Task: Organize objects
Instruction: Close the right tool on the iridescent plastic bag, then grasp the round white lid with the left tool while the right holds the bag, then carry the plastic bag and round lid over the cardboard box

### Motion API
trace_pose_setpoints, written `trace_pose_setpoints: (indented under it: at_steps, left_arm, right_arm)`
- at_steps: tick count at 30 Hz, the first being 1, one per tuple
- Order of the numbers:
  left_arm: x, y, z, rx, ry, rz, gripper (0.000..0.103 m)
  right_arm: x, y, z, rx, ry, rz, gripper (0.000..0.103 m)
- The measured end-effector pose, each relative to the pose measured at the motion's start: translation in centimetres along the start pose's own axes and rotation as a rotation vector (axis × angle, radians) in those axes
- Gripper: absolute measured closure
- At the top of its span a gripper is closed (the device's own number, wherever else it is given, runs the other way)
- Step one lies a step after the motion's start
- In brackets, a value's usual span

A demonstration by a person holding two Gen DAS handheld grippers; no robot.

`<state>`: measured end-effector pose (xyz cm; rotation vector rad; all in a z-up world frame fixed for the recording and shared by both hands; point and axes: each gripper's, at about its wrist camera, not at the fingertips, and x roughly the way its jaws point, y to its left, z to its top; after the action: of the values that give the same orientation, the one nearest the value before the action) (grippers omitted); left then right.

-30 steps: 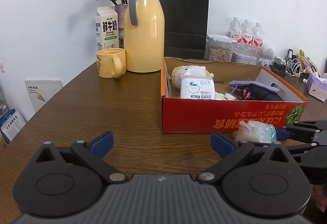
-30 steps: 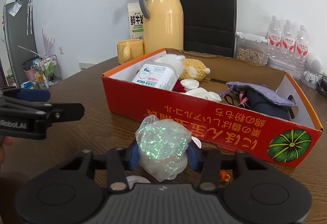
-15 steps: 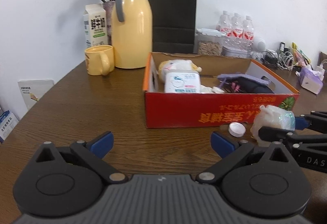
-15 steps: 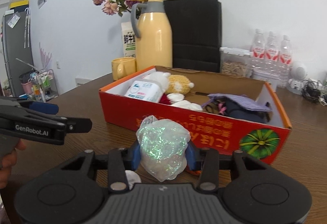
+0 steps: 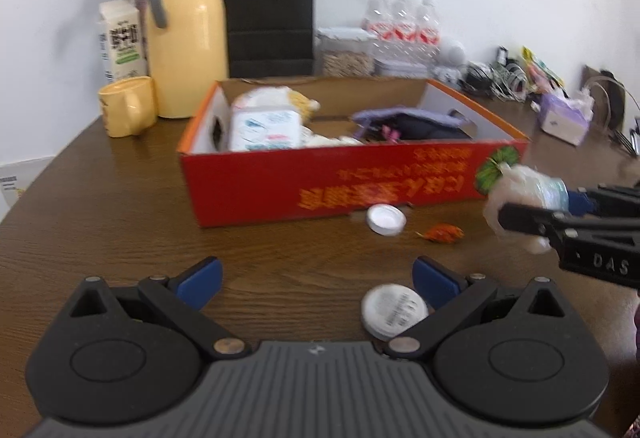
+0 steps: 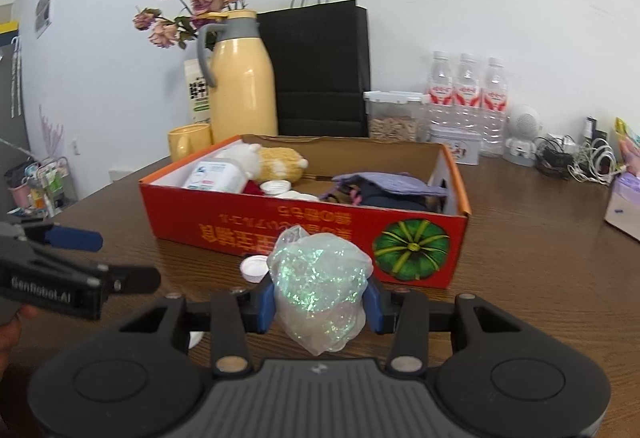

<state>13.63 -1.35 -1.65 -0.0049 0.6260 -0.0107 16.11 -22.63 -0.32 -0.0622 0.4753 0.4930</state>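
My right gripper [image 6: 319, 302] is shut on a crumpled iridescent plastic bag [image 6: 318, 288], held above the table in front of the red cardboard box [image 6: 280, 228]. In the left wrist view the same plastic bag [image 5: 520, 198] shows at the right, right of the box's [image 5: 340, 186] front wall. My left gripper [image 5: 316, 278] is open over bare wood, nothing between its fingers. A white cap [image 5: 386, 220], a small orange scrap [image 5: 442, 233] and a white round lid [image 5: 394, 311] lie on the table near it. The box holds a wipes pack [image 5: 266, 130], a plush toy and a purple pouch.
Behind the box stand a yellow jug [image 5: 186, 26], a yellow mug [image 5: 128, 112], a milk carton, flowers, a black paper bag [image 5: 266, 6], water bottles [image 6: 466, 98] and a jar. Cables and a tissue pack [image 5: 564, 116] crowd the back right. A hand shows at the left edge of the right wrist view.
Both grippers have shifted to the right along the box's front. The bag has stayed gripped. The white cap, the orange scrap and the round lid have come into the left wrist view.
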Motion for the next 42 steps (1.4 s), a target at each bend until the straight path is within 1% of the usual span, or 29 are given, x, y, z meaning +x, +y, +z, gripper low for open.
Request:
trace_pose_setpoints:
  at_steps: [6,11,13,14,15,17,18,19,21,22,23,24,26,34,42]
  left_arm:
    - [1.0,-1.9,-0.7,0.045,0.049,-0.040,0.000]
    - [1.5,-2.5,-1.2,0.050,0.082,-0.053,0.000]
    - [1.6,-2.6,-1.4,0.051,0.088,-0.056,0.003]
    - [1.6,-2.7,-1.5,0.053,0.089,-0.058,0.009]
    - [1.6,-2.8,-1.5,0.053,0.092,-0.062,0.012]
    - [1.6,-2.9,-1.7,0.043,0.096,-0.060,0.014]
    - [1.7,-2.9,-1.8,0.040,0.100,-0.060,0.019]
    - [1.8,-3.0,-1.8,0.042,0.099,-0.060,0.020]
    - [1.7,-3.1,-1.8,0.042,0.089,-0.061,0.030]
    - [1.6,-3.0,-1.8,0.037,0.086,-0.066,0.032]
    - [1.6,-3.0,-1.8,0.031,0.083,-0.068,0.038]
    - [1.6,-2.9,-1.7,0.027,0.079,-0.067,0.051]
    - [1.4,-2.8,-1.7,0.018,0.072,-0.073,0.062]
    - [1.3,-2.6,-1.6,-0.001,0.056,-0.094,0.063]
    - [0.3,-2.1,0.3,-0.018,-0.028,-0.097,0.063]
  right_arm:
    - [-0.1,-0.5,-0.4,0.012,0.002,-0.004,0.061]
    - [0.1,-0.5,-0.5,0.016,0.006,0.001,0.061]
    - [0.2,-0.5,-0.6,0.017,0.009,0.003,0.061]
    - [0.2,-0.5,-0.6,0.017,0.010,0.004,0.061]
    - [0.2,-0.5,-0.6,0.016,0.011,0.004,0.061]
    - [0.3,-0.4,-0.7,0.016,0.013,0.005,0.061]
    - [0.3,-0.4,-0.7,0.016,0.014,0.006,0.061]
    - [0.3,-0.4,-0.8,0.016,0.016,0.007,0.061]
    - [0.4,-0.3,-0.8,0.014,0.017,0.008,0.061]
    - [0.4,-0.3,-0.8,0.014,0.018,0.008,0.061]
    - [0.4,-0.3,-0.9,0.014,0.020,0.008,0.061]
    - [0.4,-0.3,-0.9,0.013,0.021,0.008,0.061]
    - [0.5,-0.3,-0.9,0.013,0.024,0.008,0.061]
    - [0.5,0.1,-1.1,0.005,0.028,0.013,0.061]
    - [0.2,0.6,0.0,0.002,0.001,0.036,0.061]
